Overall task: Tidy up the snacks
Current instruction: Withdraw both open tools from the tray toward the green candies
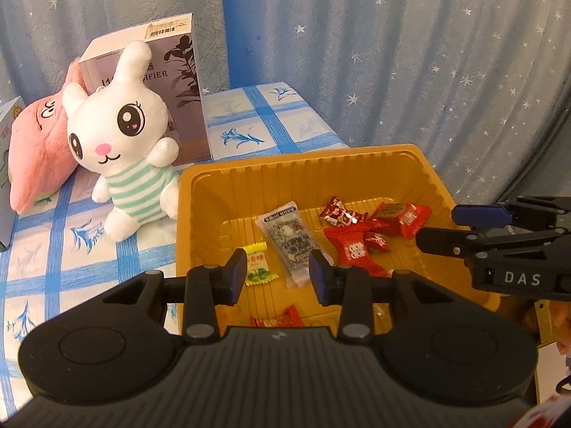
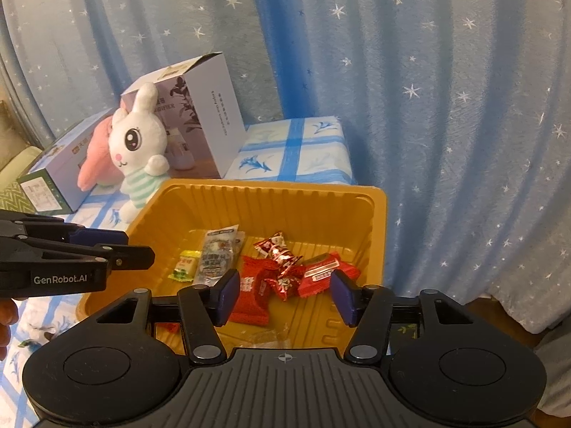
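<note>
Left wrist view: a yellow plastic tray [image 1: 357, 164] with ribbed walls stands on a surface covered by a blue-checked cloth [image 1: 271, 114], its far rim near the cloth's back edge and a starred blue curtain [image 1: 392, 53] close behind. To the tray's left a white plush rabbit [image 1: 121, 132] touches the rim, with a pink plush toy [image 1: 35, 142] and a cardboard box [image 1: 182, 71] behind it. In the tray lie red wrapped candies [image 1: 351, 248], a clear speckled packet [image 1: 291, 239] and a small yellow-green candy [image 1: 257, 265], with bare floor at the back. The left tongs [image 1: 278, 274] hang released, nothing between the pads. Right wrist view: the right tongs [image 2: 283, 297] stand released above the red candies, clear of them.
</note>
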Tool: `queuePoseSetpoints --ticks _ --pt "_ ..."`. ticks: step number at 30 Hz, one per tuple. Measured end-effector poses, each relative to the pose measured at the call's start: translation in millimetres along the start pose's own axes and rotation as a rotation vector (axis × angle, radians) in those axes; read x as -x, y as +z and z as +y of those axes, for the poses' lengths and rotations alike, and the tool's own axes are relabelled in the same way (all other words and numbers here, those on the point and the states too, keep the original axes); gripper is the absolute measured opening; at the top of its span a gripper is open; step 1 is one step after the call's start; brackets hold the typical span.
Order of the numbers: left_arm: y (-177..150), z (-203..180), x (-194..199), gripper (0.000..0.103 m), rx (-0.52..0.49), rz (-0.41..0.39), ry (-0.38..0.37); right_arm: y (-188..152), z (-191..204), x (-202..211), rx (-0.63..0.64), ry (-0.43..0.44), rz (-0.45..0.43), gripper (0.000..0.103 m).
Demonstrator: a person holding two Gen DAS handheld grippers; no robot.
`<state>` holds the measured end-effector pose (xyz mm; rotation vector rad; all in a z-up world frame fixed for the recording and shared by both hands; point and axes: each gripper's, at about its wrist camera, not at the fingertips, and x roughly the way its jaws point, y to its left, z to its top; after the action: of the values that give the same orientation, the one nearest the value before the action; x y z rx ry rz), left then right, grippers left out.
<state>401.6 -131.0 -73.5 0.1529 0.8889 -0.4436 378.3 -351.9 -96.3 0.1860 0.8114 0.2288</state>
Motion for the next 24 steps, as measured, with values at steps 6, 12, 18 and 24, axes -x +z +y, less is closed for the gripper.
queuePoseSetpoints --ticks 6,12,18,24 --pt "-12 -2 19 0.035 0.011 -0.008 -0.014 -5 7 16 -0.006 0.02 -0.016 0.058" --pt "-31 -3 44 0.035 0.039 -0.026 -0.026 -14 14 39 -0.018 0.036 -0.035 0.06" --pt "-59 -1 77 0.035 0.075 -0.048 -0.013 -33 21 66 -0.014 0.037 -0.043 0.062" --pt "-94 5 111 0.035 0.114 -0.056 0.024 -57 31 91 -0.013 0.052 -0.038 0.065"
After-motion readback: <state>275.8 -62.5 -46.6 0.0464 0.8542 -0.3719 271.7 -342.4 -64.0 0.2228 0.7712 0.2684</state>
